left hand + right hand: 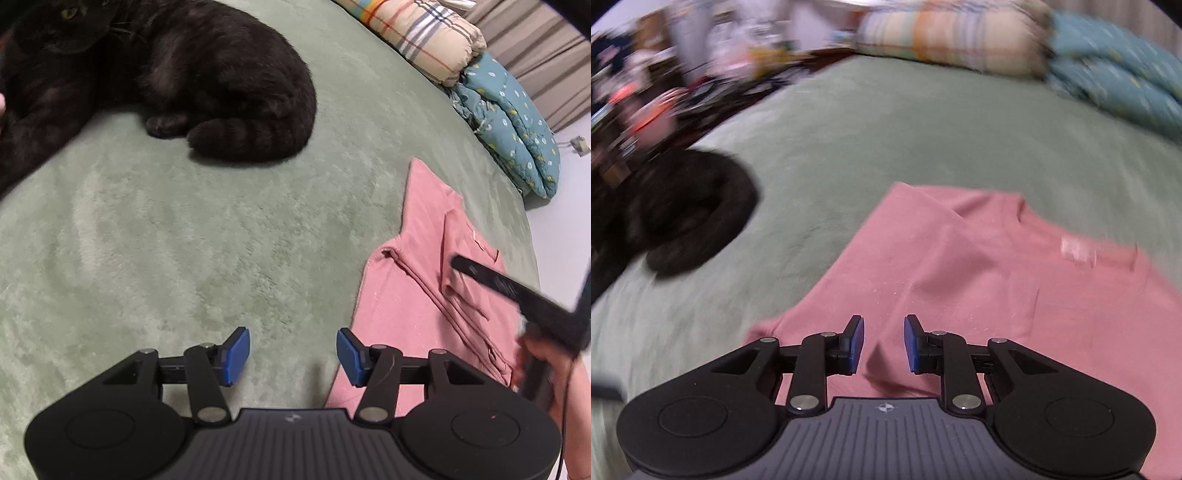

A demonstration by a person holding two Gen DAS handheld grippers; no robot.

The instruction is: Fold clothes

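A pink garment (417, 306) lies partly folded on the green blanket (184, 229), to the right in the left wrist view. My left gripper (293, 356) stands open over bare blanket just left of the garment's edge, nothing between its blue pads. In the right wrist view the same pink garment (979, 280) spreads flat ahead, a pale label (1078, 251) near its far right. My right gripper (884, 343) hovers open over the garment's near edge, holding nothing. The right gripper's body (524, 295), held in a hand, shows blurred at the right of the left wrist view.
A black cat (177, 77) lies on the blanket at the far left, also seen as a cat (676, 218) left of the garment. A plaid quilt (424, 33) and a teal flowered quilt (513, 122) are piled along the far edge. Cluttered shelves (646, 92) stand beyond.
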